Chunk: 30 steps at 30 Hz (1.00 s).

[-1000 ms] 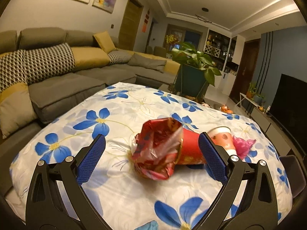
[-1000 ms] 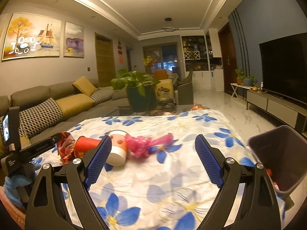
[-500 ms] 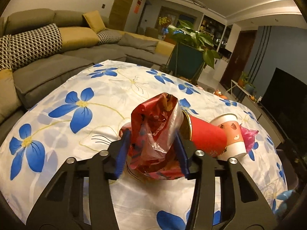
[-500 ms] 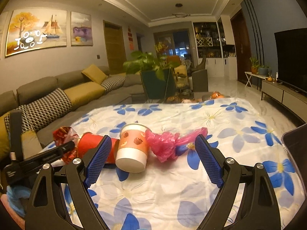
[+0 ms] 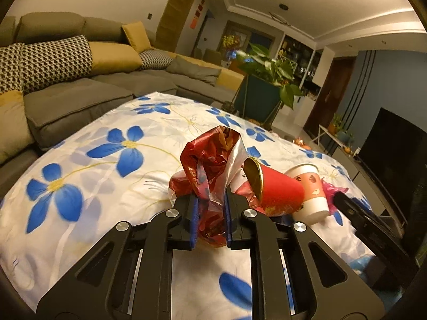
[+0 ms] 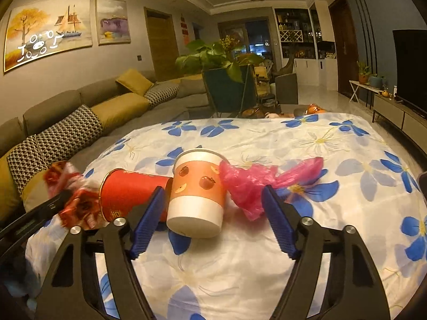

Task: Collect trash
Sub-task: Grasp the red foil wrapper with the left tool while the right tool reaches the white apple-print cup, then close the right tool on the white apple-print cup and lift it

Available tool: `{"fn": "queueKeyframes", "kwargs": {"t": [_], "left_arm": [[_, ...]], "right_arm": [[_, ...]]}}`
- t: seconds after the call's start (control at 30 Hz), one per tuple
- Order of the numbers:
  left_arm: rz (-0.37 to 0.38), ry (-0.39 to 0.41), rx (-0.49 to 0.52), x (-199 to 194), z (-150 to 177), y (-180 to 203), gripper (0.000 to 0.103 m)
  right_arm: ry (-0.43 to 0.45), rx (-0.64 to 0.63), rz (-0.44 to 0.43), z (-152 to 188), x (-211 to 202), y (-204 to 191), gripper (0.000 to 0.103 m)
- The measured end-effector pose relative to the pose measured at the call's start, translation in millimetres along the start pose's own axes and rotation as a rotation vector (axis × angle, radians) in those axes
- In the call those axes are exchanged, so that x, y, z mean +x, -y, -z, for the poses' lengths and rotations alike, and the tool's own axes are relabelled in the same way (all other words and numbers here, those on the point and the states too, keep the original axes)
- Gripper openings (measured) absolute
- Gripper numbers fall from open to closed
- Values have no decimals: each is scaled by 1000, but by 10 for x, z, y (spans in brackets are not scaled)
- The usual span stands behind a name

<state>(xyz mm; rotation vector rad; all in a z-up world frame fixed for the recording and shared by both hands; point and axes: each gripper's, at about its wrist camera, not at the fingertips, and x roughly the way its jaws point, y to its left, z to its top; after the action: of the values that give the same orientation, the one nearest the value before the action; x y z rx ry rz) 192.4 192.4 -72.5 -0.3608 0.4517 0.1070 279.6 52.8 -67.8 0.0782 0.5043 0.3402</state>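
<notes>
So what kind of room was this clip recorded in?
A home living room, most likely: a sectional sofa with cushions, a television on a low cabinet, and framed paintings on the wall.

The left tool (image 5: 209, 218) is clamped on a crumpled red foil wrapper (image 5: 210, 160), its blue pads (image 5: 194, 220) pressing the wrapper's lower part from both sides, with a clear plastic strip caught in the bundle. Just right of it a red paper cup (image 5: 277, 189) lies on its side, gold-lined mouth towards the wrapper, touching a second tipped cup, orange and white (image 5: 311, 186). Behind that pokes a pink plastic bag (image 5: 332, 188) (only partly seen). All rest on the counter's white cloth with blue flowers (image 5: 106, 165)
</notes>
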Motion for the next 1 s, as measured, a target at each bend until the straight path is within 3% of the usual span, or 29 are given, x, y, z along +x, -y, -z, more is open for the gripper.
{"fn": "queueKeyframes", "kwargs": {"t": [0.17, 0.6, 0.8, 1.0], "left_arm": [[1, 29, 4, -174, -4, -15, 14], [7, 7, -16, -167, 14, -90, 14], [3, 3, -11, -168, 18, -80, 14], [-2, 6, -6, -195, 20, -60, 14]], "right_arm": [[-56, 0, -22, -12, 165, -55, 60], [-161, -3, -34, -37, 444, -122, 60], [-156, -13, -51, -41, 407, -146, 55], [-88, -41, -47, -66, 138, -143, 55]]}}
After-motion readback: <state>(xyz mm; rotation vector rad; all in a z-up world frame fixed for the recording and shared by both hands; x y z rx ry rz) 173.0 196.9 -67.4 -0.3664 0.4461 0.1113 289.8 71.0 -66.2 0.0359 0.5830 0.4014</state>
